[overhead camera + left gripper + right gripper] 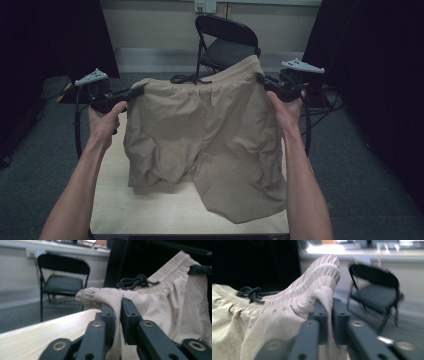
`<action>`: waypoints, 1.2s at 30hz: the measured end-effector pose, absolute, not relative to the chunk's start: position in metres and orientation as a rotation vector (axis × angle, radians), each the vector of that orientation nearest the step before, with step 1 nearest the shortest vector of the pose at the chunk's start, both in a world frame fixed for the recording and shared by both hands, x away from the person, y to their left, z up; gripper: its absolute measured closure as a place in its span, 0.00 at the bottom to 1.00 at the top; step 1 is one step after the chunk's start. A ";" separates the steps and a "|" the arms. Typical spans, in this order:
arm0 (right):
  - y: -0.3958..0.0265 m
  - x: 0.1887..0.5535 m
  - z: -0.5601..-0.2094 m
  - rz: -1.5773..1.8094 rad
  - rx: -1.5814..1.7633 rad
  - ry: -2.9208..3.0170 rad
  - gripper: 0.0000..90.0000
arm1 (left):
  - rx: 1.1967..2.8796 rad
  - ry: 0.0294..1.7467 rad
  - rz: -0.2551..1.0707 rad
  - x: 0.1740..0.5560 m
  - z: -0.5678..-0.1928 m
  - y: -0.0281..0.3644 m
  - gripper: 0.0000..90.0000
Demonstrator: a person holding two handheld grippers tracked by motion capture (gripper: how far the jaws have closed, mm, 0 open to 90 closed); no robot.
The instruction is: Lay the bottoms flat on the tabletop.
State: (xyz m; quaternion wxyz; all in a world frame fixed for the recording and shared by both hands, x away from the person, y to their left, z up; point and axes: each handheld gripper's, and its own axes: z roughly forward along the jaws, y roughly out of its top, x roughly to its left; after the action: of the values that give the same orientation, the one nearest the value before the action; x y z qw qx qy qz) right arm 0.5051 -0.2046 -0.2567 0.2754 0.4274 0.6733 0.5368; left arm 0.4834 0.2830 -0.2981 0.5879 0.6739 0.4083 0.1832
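1. Shorts (210,135) are held up by the waistband, stretched sideways between the two grippers, legs drooping onto the tabletop (150,210).
2. Left gripper (117,315) is clenched on the left waistband corner.
3. Right gripper (329,312) is clenched on the right corner, held higher, so the waistband tilts.

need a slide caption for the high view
Two handheld tools, left tool and right tool, lift beige shorts by the waistband above a wooden table.
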 end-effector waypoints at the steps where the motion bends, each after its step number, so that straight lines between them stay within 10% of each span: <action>1: -0.204 0.514 -0.263 1.398 1.176 1.836 0.75 | 1.576 0.986 0.419 0.488 -0.303 0.282 0.84; 3: -0.202 0.526 -0.280 1.320 1.250 1.880 0.60 | 1.581 1.009 0.409 0.490 -0.313 0.281 0.69; 18: -0.175 0.479 -0.345 1.414 1.192 2.007 0.48 | 1.681 0.964 0.283 0.457 -0.369 0.272 0.75; 36: -0.105 0.408 -0.438 1.515 1.060 2.277 0.64 | 1.819 0.978 0.161 0.380 -0.449 0.272 0.84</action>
State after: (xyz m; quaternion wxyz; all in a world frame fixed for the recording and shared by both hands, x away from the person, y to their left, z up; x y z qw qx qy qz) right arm 0.4084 -0.1049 -0.4380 0.1040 0.3594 0.7722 0.5136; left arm 0.3797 0.2722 -0.4487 0.5098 0.7554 0.4062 0.0670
